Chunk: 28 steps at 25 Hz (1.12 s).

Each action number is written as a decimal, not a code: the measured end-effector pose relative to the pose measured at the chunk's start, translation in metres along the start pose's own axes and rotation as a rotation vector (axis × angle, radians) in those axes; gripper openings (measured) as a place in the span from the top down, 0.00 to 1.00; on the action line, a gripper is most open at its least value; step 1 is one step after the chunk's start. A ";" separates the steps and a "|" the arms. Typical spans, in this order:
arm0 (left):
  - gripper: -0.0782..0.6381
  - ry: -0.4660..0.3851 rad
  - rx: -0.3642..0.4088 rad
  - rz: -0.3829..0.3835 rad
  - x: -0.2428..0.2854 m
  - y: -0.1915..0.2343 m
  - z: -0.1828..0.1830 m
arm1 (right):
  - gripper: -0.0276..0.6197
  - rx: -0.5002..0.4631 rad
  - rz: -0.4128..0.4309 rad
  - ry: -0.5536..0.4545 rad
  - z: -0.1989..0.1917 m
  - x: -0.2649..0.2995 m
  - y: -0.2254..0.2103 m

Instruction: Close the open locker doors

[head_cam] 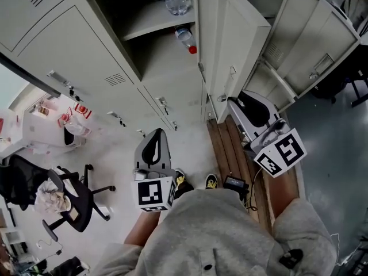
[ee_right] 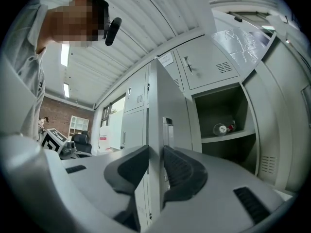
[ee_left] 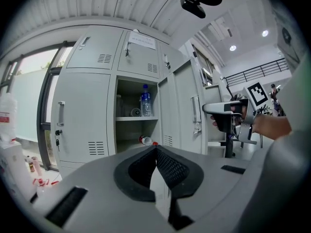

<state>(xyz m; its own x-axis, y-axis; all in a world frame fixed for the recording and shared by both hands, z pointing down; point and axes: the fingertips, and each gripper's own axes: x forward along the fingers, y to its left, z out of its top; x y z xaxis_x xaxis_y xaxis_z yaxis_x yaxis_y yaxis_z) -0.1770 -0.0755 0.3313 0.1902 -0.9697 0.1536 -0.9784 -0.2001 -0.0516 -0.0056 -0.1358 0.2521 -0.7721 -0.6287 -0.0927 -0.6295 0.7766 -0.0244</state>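
Observation:
The middle locker (head_cam: 155, 27) stands open, with an upright bottle (ee_left: 144, 101) on its shelf and a red-capped bottle (head_cam: 185, 39) lying below. Its door (head_cam: 230, 50) swings out toward me. My right gripper (head_cam: 233, 103) is at that door's free edge. In the right gripper view the door edge (ee_right: 154, 130) fills the gap between the jaws of the right gripper (ee_right: 155, 164). A second locker (ee_right: 226, 115) to the right is open too, its door (head_cam: 310, 39) swung wide and a bottle (ee_right: 222, 128) lying on its shelf. My left gripper (head_cam: 154, 134) hangs low and shut, holding nothing, with the left gripper (ee_left: 156, 152) facing the open middle locker.
Closed lockers (head_cam: 69, 45) fill the left of the row. A black office chair (head_cam: 72, 197) and a cluttered desk (head_cam: 52, 119) stand at the left. Wooden planks (head_cam: 227, 148) lie on the floor below the open door, beside the person's shoes (head_cam: 195, 181).

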 end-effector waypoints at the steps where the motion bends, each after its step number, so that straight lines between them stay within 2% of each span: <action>1: 0.88 0.001 -0.002 0.004 -0.001 0.004 -0.001 | 0.79 0.002 0.003 0.002 0.000 0.002 0.004; 6: 0.88 -0.002 -0.013 0.023 -0.008 0.026 -0.003 | 0.81 0.001 0.037 0.014 -0.003 0.024 0.030; 14: 0.88 -0.003 -0.025 0.049 -0.016 0.067 -0.008 | 0.84 -0.007 0.023 -0.007 -0.007 0.066 0.066; 22: 0.88 -0.005 -0.035 0.071 -0.019 0.105 -0.013 | 0.85 -0.019 0.024 -0.004 -0.012 0.109 0.089; 28: 0.88 -0.010 -0.033 0.090 -0.020 0.137 -0.016 | 0.86 0.015 0.019 -0.018 -0.015 0.141 0.098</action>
<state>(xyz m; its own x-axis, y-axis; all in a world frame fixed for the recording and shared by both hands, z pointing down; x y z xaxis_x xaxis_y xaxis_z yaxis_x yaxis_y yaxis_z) -0.3161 -0.0811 0.3367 0.1020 -0.9849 0.1398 -0.9937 -0.1075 -0.0317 -0.1780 -0.1489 0.2510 -0.7824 -0.6128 -0.1115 -0.6129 0.7893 -0.0374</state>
